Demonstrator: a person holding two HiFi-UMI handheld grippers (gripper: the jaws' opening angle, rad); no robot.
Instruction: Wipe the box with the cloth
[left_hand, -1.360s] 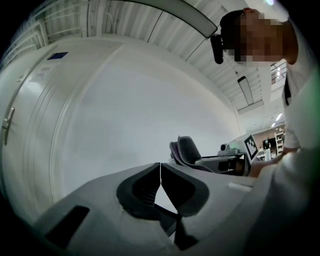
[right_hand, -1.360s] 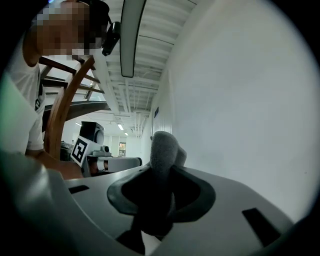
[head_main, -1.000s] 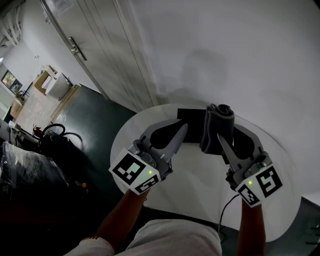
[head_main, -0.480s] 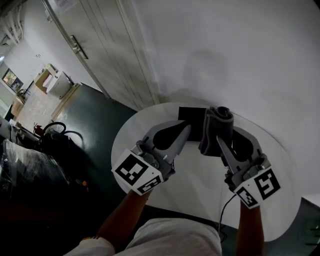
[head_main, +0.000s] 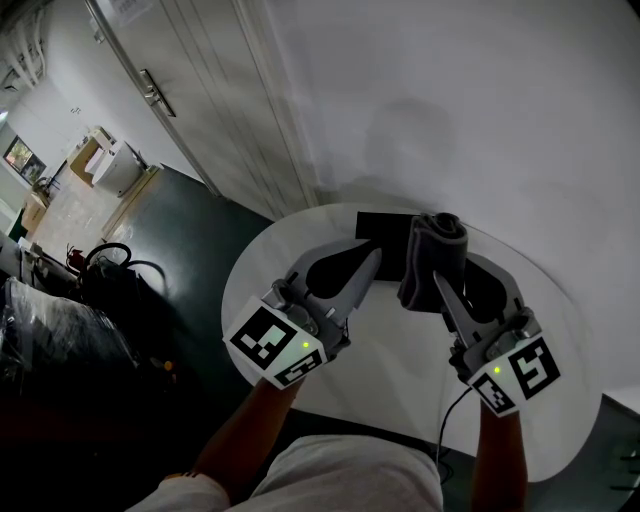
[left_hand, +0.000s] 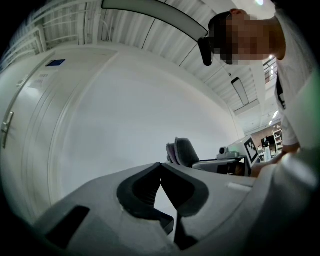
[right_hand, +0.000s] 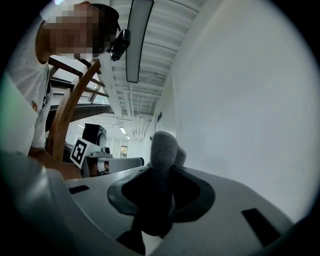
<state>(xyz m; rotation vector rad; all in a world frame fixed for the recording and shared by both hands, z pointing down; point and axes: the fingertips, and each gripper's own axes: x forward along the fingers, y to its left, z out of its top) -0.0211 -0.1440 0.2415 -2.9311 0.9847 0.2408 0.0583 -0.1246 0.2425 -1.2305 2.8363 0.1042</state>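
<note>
Box, black, lay flat at the far edge of the round tabletop. Grey cloth hung bunched over its R end, clamped in the R gripper. L gripper was fully closed w/ nothing in it, tip near the box's front edge.

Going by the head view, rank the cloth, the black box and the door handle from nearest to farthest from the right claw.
1. Cloth: clamped in the right claw, at its tips.
2. Black box: on the table, just left of the cloth.
3. Door handle: far off at upper left.
</note>
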